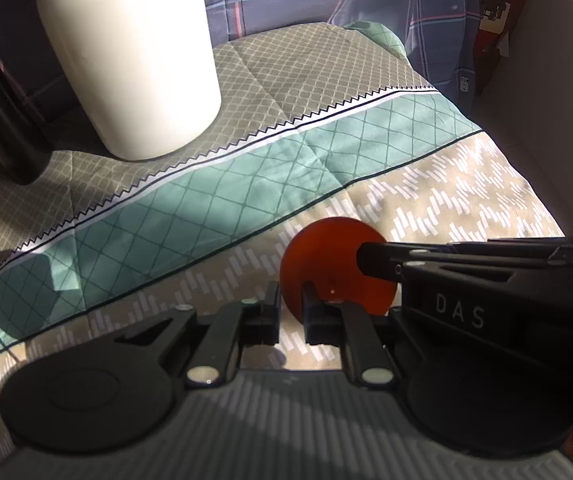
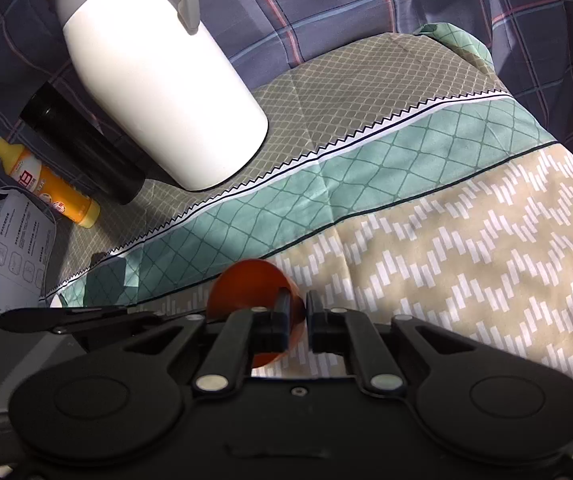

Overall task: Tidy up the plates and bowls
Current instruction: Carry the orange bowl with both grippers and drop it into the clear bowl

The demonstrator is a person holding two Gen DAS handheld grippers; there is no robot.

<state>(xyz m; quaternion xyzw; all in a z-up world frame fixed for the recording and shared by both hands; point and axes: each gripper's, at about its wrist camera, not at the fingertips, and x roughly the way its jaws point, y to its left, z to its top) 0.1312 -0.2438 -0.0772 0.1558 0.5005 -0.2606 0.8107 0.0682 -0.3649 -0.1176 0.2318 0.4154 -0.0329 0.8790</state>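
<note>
I am seeing a small bowl [image 1: 336, 266] sitting on the cloth [image 1: 466, 200] near the front edge, between my two grippers: the left gripper [image 1: 291, 312] is gripping its left rim, the right gripper [image 2: 298, 320] its right rim, each coming in from its own side. Behind the bowl and to the left, a big jug [image 2: 158, 92] is standing on the cloth. A dark cup [image 2: 82, 144] is standing left of the jug, a bottle [image 2: 46, 182] lying further left, and a printed sheet [image 2: 6, 252] lying in front of the bottle.
</note>
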